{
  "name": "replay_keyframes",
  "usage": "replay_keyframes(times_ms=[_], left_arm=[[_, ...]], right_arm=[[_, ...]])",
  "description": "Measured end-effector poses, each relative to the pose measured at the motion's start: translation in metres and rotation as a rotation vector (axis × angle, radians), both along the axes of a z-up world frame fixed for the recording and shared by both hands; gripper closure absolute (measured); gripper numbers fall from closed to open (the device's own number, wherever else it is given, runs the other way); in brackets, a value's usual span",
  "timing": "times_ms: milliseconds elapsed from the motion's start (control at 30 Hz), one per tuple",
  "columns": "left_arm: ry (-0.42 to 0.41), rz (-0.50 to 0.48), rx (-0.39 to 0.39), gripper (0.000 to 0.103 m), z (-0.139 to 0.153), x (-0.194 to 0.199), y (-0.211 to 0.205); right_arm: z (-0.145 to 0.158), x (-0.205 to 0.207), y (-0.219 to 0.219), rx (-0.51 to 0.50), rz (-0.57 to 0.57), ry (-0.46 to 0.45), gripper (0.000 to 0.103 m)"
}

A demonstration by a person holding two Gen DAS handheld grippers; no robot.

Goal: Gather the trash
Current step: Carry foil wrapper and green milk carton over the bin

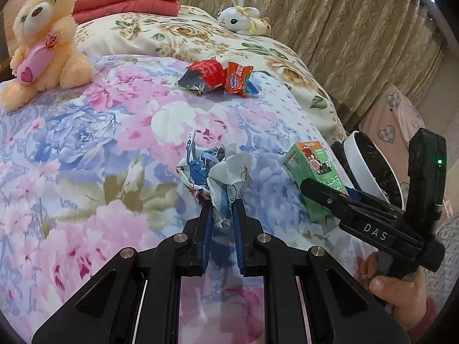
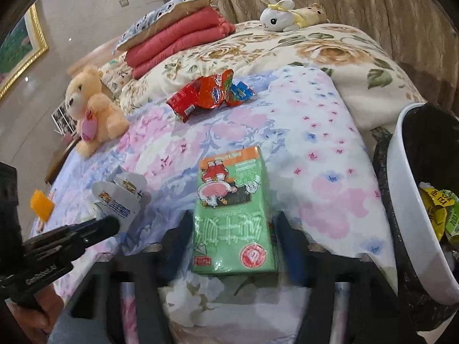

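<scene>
My left gripper [image 1: 223, 206] is shut on a crumpled white and blue wrapper [image 1: 221, 169], held just above the flowered bedspread [image 1: 100, 149]. In the right wrist view the same wrapper [image 2: 120, 197] sticks out of the left gripper's tip. A green drink carton [image 2: 229, 189] lies flat on the bed between the fingers of my right gripper [image 2: 233, 220]. Narrow gaps show on both sides of it, and the fingers look blurred. Red and orange snack wrappers [image 1: 218, 77] lie farther up the bed. A white-rimmed bin with a black liner [image 2: 407, 189] stands at the bed's right edge.
A peach teddy bear [image 1: 43, 43] sits at the left. A white rabbit plush [image 1: 241, 17] lies on the beige quilt by the curtain. Folded red blankets [image 2: 178, 43] are stacked at the back. Yellow and green wrappers [image 2: 439, 209] lie in the bin. A small orange object [image 2: 41, 205] lies at the far left.
</scene>
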State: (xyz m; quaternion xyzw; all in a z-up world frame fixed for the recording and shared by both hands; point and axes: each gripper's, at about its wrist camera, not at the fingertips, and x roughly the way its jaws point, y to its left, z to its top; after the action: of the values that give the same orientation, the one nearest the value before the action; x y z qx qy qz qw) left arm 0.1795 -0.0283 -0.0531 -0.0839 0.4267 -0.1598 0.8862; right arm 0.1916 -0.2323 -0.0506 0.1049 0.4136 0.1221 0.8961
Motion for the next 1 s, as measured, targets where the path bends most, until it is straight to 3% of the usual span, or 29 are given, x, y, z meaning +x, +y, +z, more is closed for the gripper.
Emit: replay_keyframes(times_ms=[267,1000], left_arm=[[-0.016,-0.043,0.005,0.090,0.008,-0.010,-0.018],[-0.064,-0.179,0.037,0.090,0.031,-0.034,-0.086]], right_arm=[[0.020,-0.024,-0.017,0.054,-0.028,-0.058,0.049],[0.041,-0.072,-0.075,0.145,-0.136,-0.100,0.049]])
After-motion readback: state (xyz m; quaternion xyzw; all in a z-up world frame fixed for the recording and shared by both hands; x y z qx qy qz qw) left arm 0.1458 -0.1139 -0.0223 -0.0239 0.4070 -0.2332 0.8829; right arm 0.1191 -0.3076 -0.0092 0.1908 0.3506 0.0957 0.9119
